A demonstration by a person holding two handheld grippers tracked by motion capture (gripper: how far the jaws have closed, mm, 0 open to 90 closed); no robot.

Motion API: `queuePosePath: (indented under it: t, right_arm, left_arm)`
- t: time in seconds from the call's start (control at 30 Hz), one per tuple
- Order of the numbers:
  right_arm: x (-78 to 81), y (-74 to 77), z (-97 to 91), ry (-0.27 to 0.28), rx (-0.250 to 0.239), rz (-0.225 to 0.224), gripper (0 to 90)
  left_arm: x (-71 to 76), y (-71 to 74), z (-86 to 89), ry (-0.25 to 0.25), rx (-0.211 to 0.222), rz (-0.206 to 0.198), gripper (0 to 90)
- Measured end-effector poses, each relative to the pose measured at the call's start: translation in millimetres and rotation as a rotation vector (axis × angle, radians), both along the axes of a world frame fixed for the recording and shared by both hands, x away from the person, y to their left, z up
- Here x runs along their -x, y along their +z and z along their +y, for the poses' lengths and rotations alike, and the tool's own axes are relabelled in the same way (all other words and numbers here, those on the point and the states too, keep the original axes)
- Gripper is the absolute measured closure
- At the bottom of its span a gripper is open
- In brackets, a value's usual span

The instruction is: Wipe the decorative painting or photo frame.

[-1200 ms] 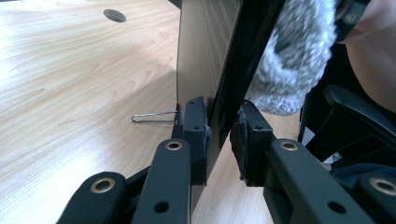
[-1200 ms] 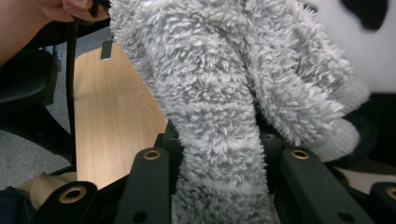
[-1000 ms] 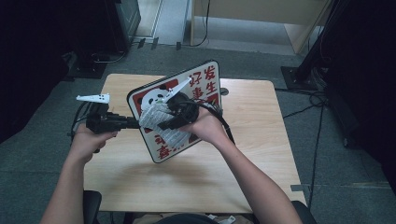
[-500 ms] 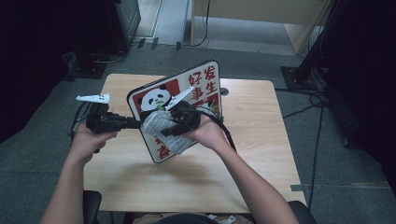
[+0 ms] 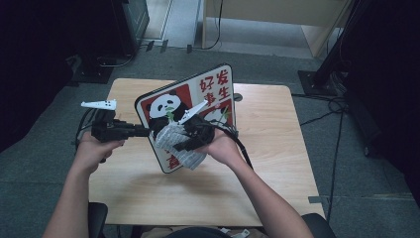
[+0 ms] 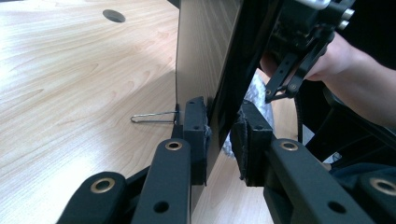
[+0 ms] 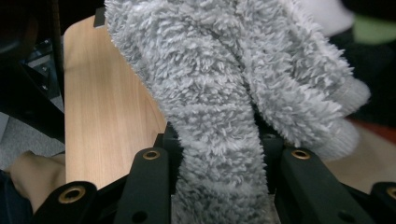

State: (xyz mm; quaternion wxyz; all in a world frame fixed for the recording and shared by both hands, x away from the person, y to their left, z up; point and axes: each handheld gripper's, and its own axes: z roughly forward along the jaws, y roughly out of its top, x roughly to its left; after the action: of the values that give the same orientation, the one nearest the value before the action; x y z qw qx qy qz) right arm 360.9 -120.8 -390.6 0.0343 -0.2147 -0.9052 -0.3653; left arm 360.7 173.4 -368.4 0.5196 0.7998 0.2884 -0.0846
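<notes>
A panda sign board (image 5: pixel 213 87) with red panels and Chinese characters stands tilted on its lower edge over the wooden table (image 5: pixel 277 148). My left gripper (image 5: pixel 146 131) is shut on the board's left edge; in the left gripper view the pads (image 6: pixel 196 126) press both sides of the board (image 6: pixel 201 56). My right gripper (image 5: pixel 177 141) is shut on a grey fluffy cloth (image 5: pixel 181 151), which lies against the lower part of the board's printed face. The right gripper view has the cloth (image 7: pixel 224 70) bunched between the jaws of that gripper (image 7: pixel 217 149).
A thin wire foot (image 6: pixel 152 116) sticks out from the board's back onto the table. A round cable hole (image 5: pixel 237 96) sits behind the board. A black stand base (image 5: pixel 317 82) and cables (image 5: pixel 341 114) lie on the floor at right.
The right gripper has slid the cloth down the board's face, from beside the panda toward the lower edge. The left gripper and the board have stayed in place.
</notes>
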Motion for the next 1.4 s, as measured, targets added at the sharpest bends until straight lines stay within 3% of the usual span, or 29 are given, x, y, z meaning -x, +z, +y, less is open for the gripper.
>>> queuePosePath:
  t: [0.67,1.03,1.4]
  right_arm:
    - [9.3,-42.8,-6.2,-0.002,0.000,0.021,66.5]
    - [16.0,-71.6,-8.3,-0.006,0.027,0.053,66.5]
    - [18.3,-85.7,-9.0,0.005,0.036,0.092,66.4]
  left_arm:
    - [0.4,-0.4,-0.2,0.001,0.002,-0.006,76.6]
    - [0.3,-0.9,-0.2,0.002,0.008,-0.002,76.3]
    - [-0.2,-1.0,-0.1,0.006,0.008,0.002,75.9]
